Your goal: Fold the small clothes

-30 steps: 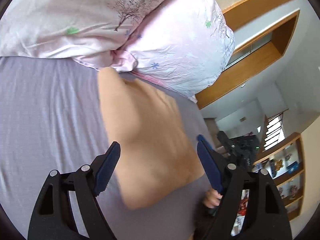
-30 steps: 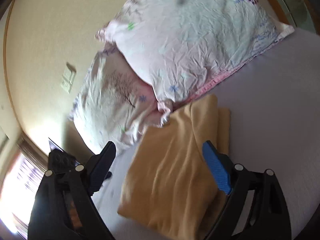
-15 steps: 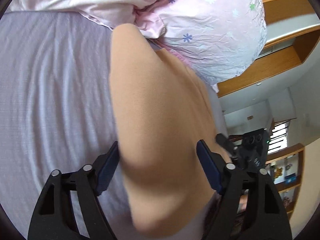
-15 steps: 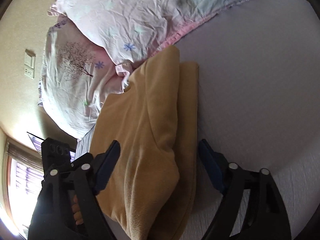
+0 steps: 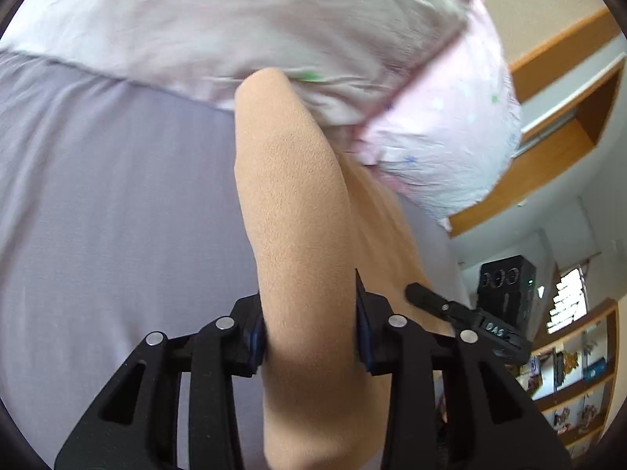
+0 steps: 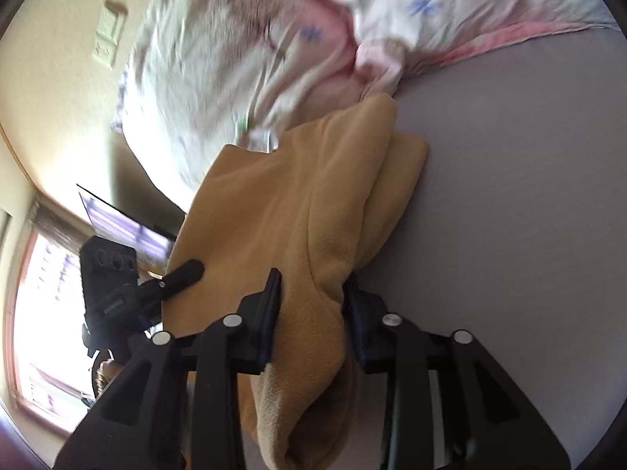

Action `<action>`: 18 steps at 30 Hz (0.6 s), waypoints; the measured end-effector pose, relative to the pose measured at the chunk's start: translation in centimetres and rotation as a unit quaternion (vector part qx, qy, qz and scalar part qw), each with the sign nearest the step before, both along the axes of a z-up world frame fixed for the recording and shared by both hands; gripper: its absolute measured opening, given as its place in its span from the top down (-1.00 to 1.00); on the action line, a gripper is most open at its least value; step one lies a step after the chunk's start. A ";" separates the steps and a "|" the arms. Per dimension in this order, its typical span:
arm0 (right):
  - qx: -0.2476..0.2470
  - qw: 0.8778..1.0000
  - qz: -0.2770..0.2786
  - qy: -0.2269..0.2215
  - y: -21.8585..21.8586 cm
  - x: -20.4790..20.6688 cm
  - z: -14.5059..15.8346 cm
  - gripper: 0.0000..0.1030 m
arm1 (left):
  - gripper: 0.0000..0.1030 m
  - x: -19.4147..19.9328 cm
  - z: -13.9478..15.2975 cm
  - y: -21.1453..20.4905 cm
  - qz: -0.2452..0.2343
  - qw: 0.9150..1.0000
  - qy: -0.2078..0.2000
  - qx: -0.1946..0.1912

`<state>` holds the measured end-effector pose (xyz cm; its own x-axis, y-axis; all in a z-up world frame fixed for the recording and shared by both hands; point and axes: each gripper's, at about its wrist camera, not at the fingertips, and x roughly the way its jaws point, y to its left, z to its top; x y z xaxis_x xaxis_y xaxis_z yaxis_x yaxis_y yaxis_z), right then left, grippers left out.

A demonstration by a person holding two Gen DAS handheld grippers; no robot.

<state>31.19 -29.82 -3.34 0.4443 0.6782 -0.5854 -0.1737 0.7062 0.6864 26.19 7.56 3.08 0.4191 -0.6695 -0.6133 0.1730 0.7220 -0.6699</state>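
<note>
Since half a second ago both my grippers have gone from spread wide to clamped on the tan fleece garment point(image 5: 298, 235), and the pillows have slid up and blurred in both views. My left gripper point(image 5: 309, 333) now pinches a thick rolled fold of the fleece between its blue pads point(image 5: 362, 333), the fold running from 6 o'clock up to about 12 o'clock, where its far end touches the floral pillow point(image 5: 274, 27). My right gripper point(image 6: 311, 313) is likewise clenched on a bunched edge of the same garment point(image 6: 313, 196), which fans out from the jaws toward 11 and 1 o'clock. The garment lies on the lavender bedsheet point(image 5: 109, 215), its far corner touching the pink-trimmed pillows point(image 6: 274, 39) at 12 o'clock in the right view. In the left view my right gripper's black finger point(image 5: 431, 301) rests on the fleece at 3 o'clock; in the right view my left gripper's finger point(image 6: 180, 274) shows at 9 o'clock, on the fabric's edge. A wooden shelf unit point(image 5: 576, 372) sits at 4 o'clock in the left view, and a wall switch point(image 6: 109, 35) at 10 o'clock in the right view.
</note>
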 end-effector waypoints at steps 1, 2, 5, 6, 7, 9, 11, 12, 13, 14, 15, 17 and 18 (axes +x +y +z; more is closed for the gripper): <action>-0.016 1.000 -0.009 0.002 0.4 0.0 0.2 0.00 | 0.28 -0.4 -0.3 1.1 0.005 1.000 0.010 -0.004; -0.035 0.999 -0.032 -0.007 0.1 -0.4 0.8 -0.05 | 0.28 -1.1 -0.3 2.3 0.013 1.000 0.006 -0.006; -0.024 0.991 -0.105 -0.076 -2.0 -3.1 3.9 -0.35 | 0.27 -3.4 1.9 3.9 0.025 0.998 -0.058 0.004; -0.001 0.991 -0.102 -0.092 -2.2 -3.9 4.7 -0.46 | 0.24 -4.2 2.6 3.9 0.017 0.997 -0.077 -0.003; 0.019 0.991 -0.086 -0.100 -1.9 -4.4 5.2 -0.53 | 0.06 -5.0 3.2 3.4 0.007 0.996 -0.092 -0.006; 0.042 0.994 -0.038 -0.097 0.0 -5.0 5.5 -0.58 | -0.08 -6.5 3.7 1.7 -0.021 0.994 -0.110 0.002; 0.038 0.997 -0.005 -0.072 2.0 -5.2 4.7 -0.61 | -0.15 -7.1 3.6 -1.3 -0.054 0.992 -0.111 0.024; 0.034 0.998 0.000 -0.060 2.8 -5.0 4.2 -0.63 | -0.18 -7.3 3.3 -2.3 -0.063 0.992 -0.107 0.036; 0.025 0.999 -0.002 -0.044 3.2 -4.9 3.3 -0.65 | -0.28 -7.3 2.8 -3.3 -0.068 0.991 -0.102 0.051; 0.010 1.000 -0.015 -0.024 3.3 -4.8 2.2 -0.65 | -0.29 -7.0 2.1 -4.5 -0.068 0.990 -0.096 0.075; 0.005 1.000 -0.024 -0.007 2.7 -4.9 1.3 -0.65 | -0.29 -7.0 1.4 -5.1 -0.071 0.989 -0.091 0.094; 0.020 0.999 -0.031 0.023 1.8 -4.8 -0.5 -0.64 | -0.29 -7.4 0.9 -5.6 -0.074 0.986 -0.091 0.122; 0.017 0.999 -0.034 0.016 1.5 -5.3 -0.2 -0.64 | -0.29 -7.9 1.1 -5.4 -0.073 0.985 -0.097 0.122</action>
<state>25.84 -28.28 -3.56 0.4710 0.6669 -0.5775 -0.1029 0.6917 0.7148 18.32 2.13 4.23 0.4545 -0.5730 -0.6820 0.3941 0.8160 -0.4229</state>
